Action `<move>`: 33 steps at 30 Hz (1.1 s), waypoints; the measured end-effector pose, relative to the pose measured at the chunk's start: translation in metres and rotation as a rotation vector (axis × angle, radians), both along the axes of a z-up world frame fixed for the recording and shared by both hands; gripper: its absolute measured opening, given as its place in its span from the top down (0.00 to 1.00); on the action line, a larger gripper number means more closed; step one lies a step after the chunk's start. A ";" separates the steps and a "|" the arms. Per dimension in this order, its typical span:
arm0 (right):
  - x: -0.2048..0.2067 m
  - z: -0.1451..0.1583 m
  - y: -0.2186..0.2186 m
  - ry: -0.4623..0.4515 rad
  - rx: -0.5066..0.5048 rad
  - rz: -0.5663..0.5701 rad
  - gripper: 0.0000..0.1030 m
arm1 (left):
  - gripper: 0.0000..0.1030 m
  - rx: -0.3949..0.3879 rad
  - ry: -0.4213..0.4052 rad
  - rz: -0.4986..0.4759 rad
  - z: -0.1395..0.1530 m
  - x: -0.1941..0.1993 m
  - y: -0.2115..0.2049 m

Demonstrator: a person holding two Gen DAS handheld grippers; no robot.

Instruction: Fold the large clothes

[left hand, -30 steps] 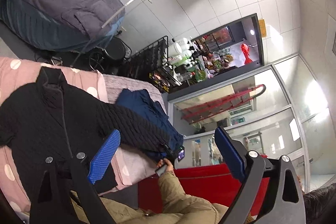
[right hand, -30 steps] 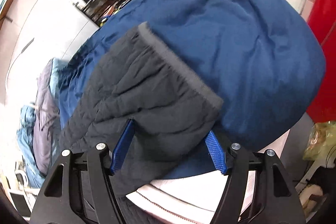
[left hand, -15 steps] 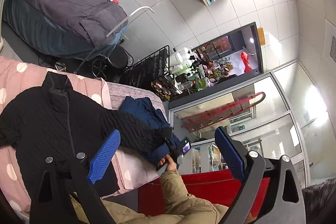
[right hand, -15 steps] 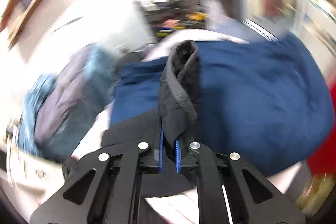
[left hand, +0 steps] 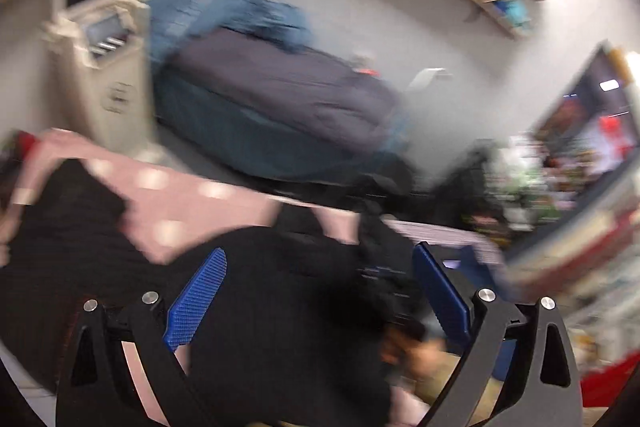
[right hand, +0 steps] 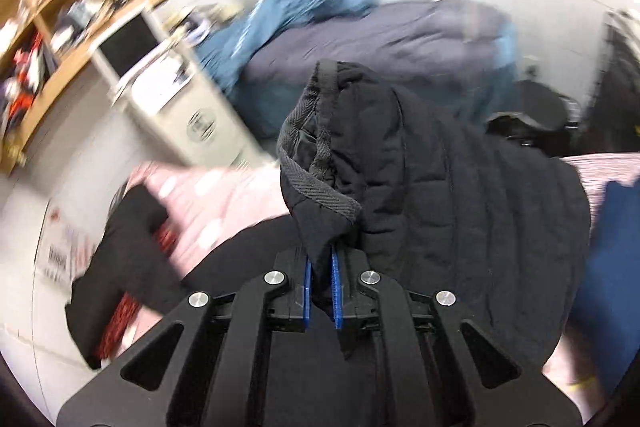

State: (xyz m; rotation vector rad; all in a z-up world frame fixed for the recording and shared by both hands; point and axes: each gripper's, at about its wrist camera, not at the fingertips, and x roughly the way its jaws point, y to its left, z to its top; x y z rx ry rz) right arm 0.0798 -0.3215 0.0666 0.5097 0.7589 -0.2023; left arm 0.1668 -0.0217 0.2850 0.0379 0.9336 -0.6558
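A black quilted jacket point(right hand: 460, 195) is lying spread across a pink polka-dot bed point(left hand: 168, 187), filling the lower half of both views, and its sleeve is now rising off the bedding. A second ago that sleeve was resting flat on a navy garment point(right hand: 612, 247), which is sitting at the right edge of the right wrist view; now the cuff point(right hand: 320, 187) is standing bunched in the centre of the frame, with the sleeve being carried back over the jacket's body. That looks like the first sleeve fold getting under way, with the body of the jacket still unfolded.

The right tongs point(right hand: 320, 287), low in the centre of their view, are pinched together on the cuff fabric, which is caught between the blue pads and hanging past them. They closed on it within the last second.

The left tongs point(left hand: 316, 291), low in their blurred view, are standing wide apart over the dark jacket, holding nothing and seemingly touching nothing.
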 end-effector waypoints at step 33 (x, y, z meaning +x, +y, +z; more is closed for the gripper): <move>-0.062 -0.193 0.007 0.555 -0.062 -0.161 0.23 | 0.11 0.497 -0.027 -0.169 -0.326 -0.002 -0.126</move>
